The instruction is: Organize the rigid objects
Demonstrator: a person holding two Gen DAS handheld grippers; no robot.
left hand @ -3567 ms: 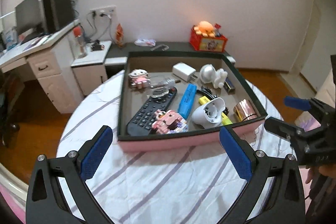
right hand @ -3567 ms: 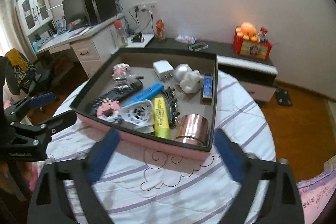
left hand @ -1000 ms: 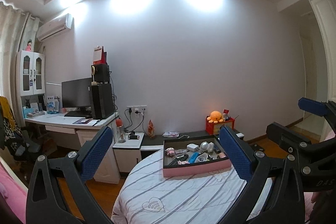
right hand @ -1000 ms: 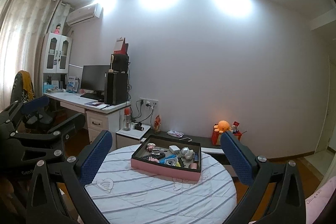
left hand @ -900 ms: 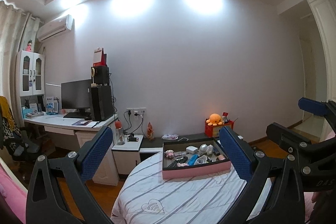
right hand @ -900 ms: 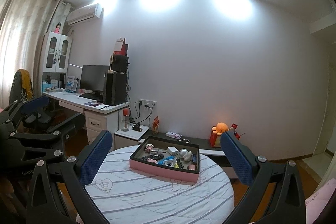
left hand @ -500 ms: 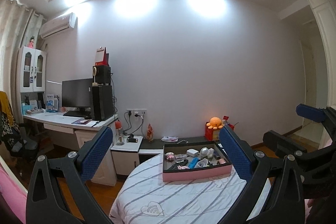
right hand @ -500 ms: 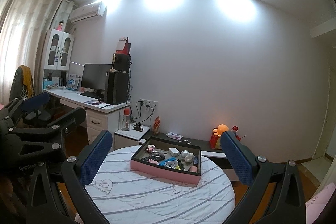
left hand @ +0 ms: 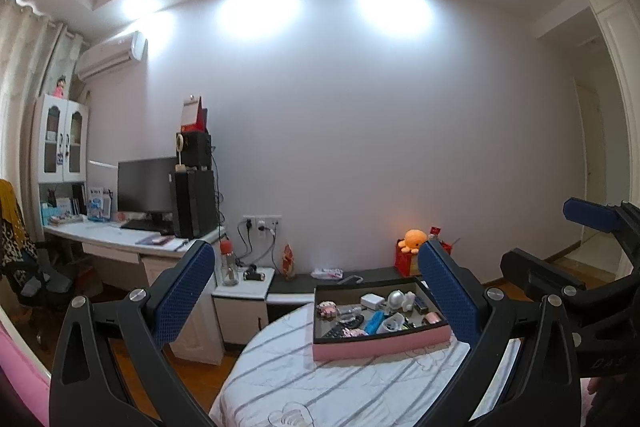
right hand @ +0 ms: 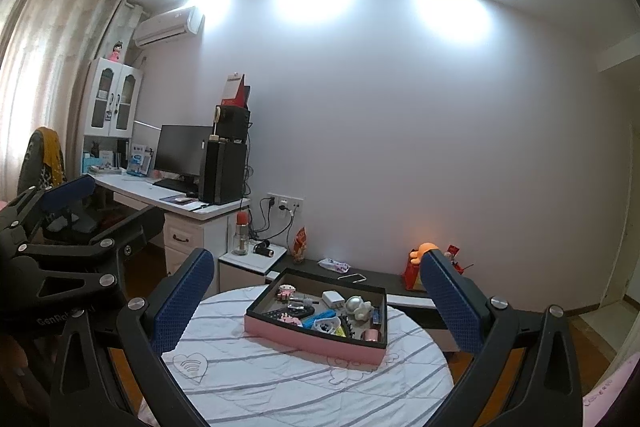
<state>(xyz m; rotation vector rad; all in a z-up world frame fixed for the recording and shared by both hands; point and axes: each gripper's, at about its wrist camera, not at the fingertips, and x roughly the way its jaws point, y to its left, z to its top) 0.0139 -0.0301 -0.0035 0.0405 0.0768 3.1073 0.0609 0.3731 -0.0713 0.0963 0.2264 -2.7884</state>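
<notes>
Through my left wrist camera, my left claw (left hand: 316, 301) is spread wide with nothing between its blue pads, held up high and well back from the round counter (left hand: 280, 383) with its striped cloth. The pink-sided tray (left hand: 380, 345) sits toward the far side of that counter, and the rigid things all lie inside it: a black remote control (left hand: 346, 329), a blue highlighter (left hand: 374, 322), a white charger (left hand: 373, 301), a white-and-silver figure (left hand: 400, 299) and a few small toys I cannot make out from here. Nothing lies loose on the cloth around the tray. My right claw (left hand: 560, 247) shows at the right edge, also raised

Through my right wrist camera, my right claw (right hand: 316, 301) is likewise wide apart and empty, well apart from the tray (right hand: 316, 341). From this side I see the same pile inside it, with a copper-coloured roll (right hand: 372, 335) in the near right corner and a yellow marker (right hand: 340, 331) beside the white piece. The cloth around the tray is bare here too

I judge the gathering done: every object rests in the tray and both claws are clear of it. If anything is left, it would only be neatening the jumble inside, which looks unsorted
</notes>
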